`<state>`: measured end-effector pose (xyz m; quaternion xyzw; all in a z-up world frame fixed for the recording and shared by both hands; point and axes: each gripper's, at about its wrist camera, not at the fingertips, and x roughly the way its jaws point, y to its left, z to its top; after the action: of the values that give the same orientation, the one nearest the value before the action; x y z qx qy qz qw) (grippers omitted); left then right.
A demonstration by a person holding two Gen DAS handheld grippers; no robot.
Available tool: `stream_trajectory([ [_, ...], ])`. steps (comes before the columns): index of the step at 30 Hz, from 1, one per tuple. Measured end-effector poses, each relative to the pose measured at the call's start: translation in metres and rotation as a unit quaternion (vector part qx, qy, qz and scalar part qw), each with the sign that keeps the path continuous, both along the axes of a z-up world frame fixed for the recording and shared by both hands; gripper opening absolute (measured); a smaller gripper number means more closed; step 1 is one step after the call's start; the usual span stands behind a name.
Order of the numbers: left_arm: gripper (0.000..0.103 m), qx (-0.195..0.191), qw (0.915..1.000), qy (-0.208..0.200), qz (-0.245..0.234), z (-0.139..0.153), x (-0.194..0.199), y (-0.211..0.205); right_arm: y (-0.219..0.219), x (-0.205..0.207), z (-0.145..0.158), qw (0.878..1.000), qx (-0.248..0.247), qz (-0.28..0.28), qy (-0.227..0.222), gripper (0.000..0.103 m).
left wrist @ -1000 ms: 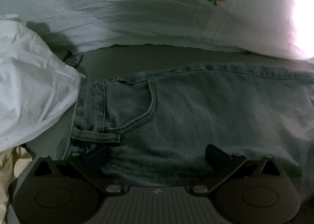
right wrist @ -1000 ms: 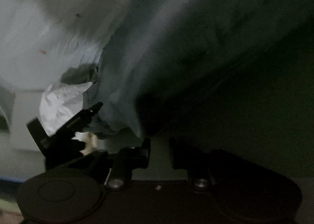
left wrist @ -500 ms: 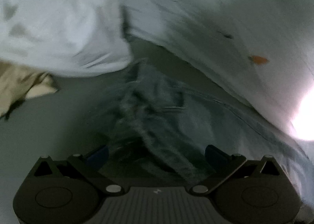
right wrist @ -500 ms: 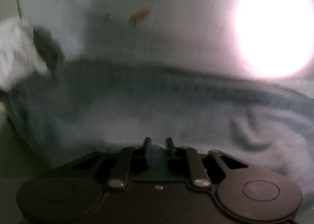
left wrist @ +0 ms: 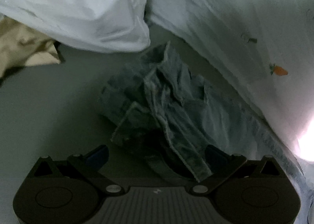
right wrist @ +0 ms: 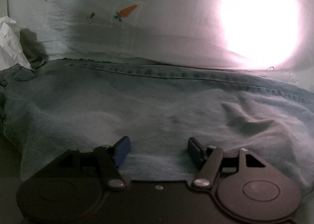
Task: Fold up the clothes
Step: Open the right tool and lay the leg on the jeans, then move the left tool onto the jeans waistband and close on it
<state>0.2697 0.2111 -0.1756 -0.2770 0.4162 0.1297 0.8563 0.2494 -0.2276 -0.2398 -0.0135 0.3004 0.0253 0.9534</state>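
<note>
Jeans (right wrist: 157,106) in pale blue denim lie on the grey bed surface (left wrist: 49,106), pushed up along the edge where a white carrot-print quilt (right wrist: 157,27) is heaped. Seen from the right, 1 long stretch lies fairly flat, its stitched side seam running beside the quilt's hem, with a few soft ridges toward the right end. Seen from the left, the waistband end (left wrist: 157,96) is bunched and twisted into a rumpled mound, with seams and belt loops turned every way.

The right hand-held gripper (right wrist: 157,147) has just been opening; its 2 blue pads now stand apart over the denim and nothing is pinched between them. The left hand-held gripper (left wrist: 157,155) is spread wide as well, a strip of waistband lying in the gap without either pad pressing on it.

A crumpled white garment (left wrist: 78,8) and a beige patterned cloth (left wrist: 23,47) sit toward the far left side of the bed, apparently waiting their turn.

My judgement is that the fold is at an early stage: the jeans look lengthwise doubled at best, the top end still needs straightening, and the crosswise folds remain. The other garments look untouched.
</note>
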Motion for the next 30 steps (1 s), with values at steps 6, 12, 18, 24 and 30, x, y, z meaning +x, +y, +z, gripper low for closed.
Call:
stream_trajectory([
  [6, 0.103, -0.029, 0.9995, -0.009, 0.012, -0.019, 0.013, 0.004, 0.002, 0.001, 0.001, 1.000, 0.001, -0.001, 0.000, 0.067],
  [12, 0.102, -0.071, 0.9943, -0.021, 0.078, -0.025, 0.017, 0.016, 0.001, 0.001, 0.001, 1.000, 0.002, -0.002, 0.000, 0.067],
  [18, 0.078, -0.034, 0.9957, -0.005, 0.086, -0.014, 0.025, 0.009, 0.000, 0.000, 0.002, 1.000, 0.004, -0.001, 0.000, 0.067],
  [24, 0.060, 0.044, 0.9978, -0.015, 0.046, 0.017, 0.027, -0.012, -0.003, 0.000, 0.004, 1.000, 0.011, -0.001, 0.003, 0.068],
  [30, 0.056, 0.119, 0.9899, -0.075, -0.019, 0.068, 0.026, -0.052, -0.020, 0.011, 0.018, 0.997, 0.060, 0.021, 0.053, 0.072],
])
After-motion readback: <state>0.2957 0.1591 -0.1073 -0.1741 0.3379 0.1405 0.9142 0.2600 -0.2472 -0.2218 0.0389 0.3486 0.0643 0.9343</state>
